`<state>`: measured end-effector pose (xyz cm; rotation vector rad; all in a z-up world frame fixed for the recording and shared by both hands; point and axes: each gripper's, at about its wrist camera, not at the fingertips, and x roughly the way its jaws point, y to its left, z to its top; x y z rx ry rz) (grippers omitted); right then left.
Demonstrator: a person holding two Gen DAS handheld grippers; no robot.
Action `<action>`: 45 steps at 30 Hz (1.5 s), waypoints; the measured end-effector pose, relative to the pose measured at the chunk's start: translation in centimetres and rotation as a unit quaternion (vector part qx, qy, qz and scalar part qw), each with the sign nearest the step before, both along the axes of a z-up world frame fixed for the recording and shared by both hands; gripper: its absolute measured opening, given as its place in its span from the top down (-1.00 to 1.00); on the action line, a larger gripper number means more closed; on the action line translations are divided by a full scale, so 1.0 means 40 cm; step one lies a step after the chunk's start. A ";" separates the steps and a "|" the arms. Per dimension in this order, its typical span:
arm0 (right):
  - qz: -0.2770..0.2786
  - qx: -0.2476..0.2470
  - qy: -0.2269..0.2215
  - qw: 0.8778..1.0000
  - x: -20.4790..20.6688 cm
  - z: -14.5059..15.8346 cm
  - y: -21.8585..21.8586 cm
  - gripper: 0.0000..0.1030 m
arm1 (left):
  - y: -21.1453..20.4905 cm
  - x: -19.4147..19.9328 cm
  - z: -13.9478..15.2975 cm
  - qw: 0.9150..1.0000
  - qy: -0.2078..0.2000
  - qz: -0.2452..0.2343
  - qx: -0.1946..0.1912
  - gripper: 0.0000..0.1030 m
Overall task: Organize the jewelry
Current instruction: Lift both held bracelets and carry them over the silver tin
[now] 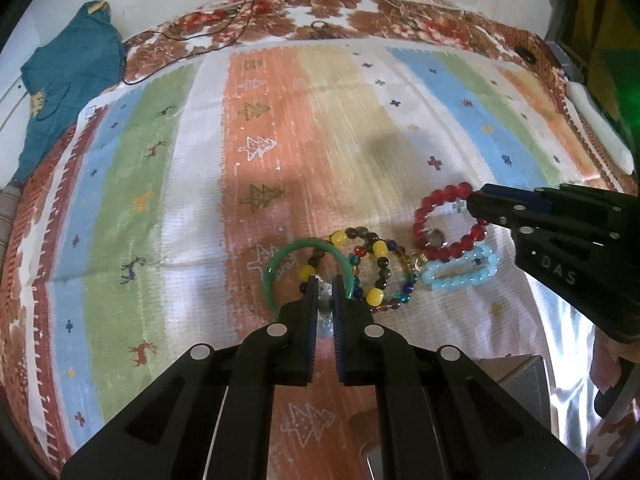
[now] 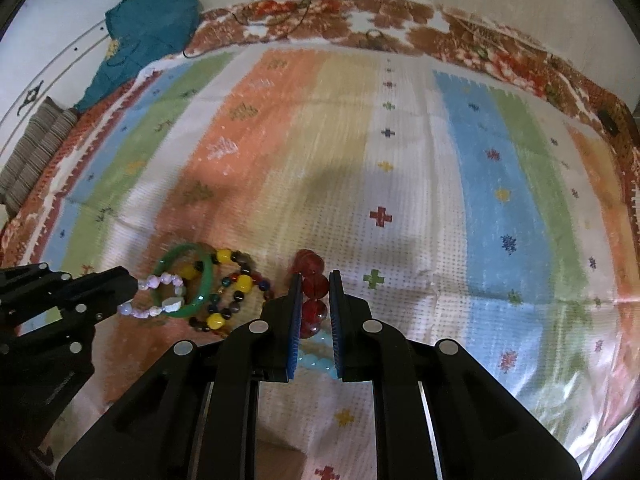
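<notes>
My left gripper (image 1: pixel 325 282) is shut on a pale lilac bead bracelet (image 2: pixel 156 298), which hangs from its tips as a loop in the right wrist view. Seen from the right wrist, the left gripper (image 2: pixel 130 294) sits at the far left. My right gripper (image 2: pixel 315 277) is shut on a red bead bracelet (image 2: pixel 315 286); in the left wrist view that red bracelet (image 1: pixel 438 220) dangles from the right gripper (image 1: pixel 474 204). On the striped cloth lie a green bangle (image 1: pixel 276 268), beaded bracelets with yellow and brown beads (image 1: pixel 376 264) and a light blue bracelet (image 1: pixel 460 274).
The striped cloth (image 1: pixel 360 120) covers a patterned rug. A teal garment (image 1: pixel 68 80) lies at the far left corner, thin dark cables (image 1: pixel 240 16) run along the back, and a white oblong object (image 1: pixel 596 128) sits at the right edge. Folded striped fabric (image 2: pixel 36 148) lies far left.
</notes>
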<state>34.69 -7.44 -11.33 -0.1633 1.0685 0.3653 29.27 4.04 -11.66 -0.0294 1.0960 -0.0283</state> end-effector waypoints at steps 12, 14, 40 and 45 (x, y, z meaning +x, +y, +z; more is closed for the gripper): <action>-0.009 0.003 -0.028 1.000 -0.061 0.075 -0.048 0.73 | -0.005 -0.051 0.074 0.999 -0.028 0.002 -0.016 0.88; -0.010 0.008 -0.031 0.999 -0.072 0.087 -0.051 0.73 | -0.013 -0.058 0.085 0.999 -0.032 0.000 -0.020 0.88; 0.030 0.047 -0.095 0.994 -0.248 0.232 -0.077 0.73 | -0.090 -0.186 0.225 0.993 -0.080 -0.052 -0.063 0.88; 0.034 0.059 -0.094 0.993 -0.271 0.245 -0.094 0.73 | -0.093 -0.216 0.234 0.992 -0.083 -0.059 -0.068 0.88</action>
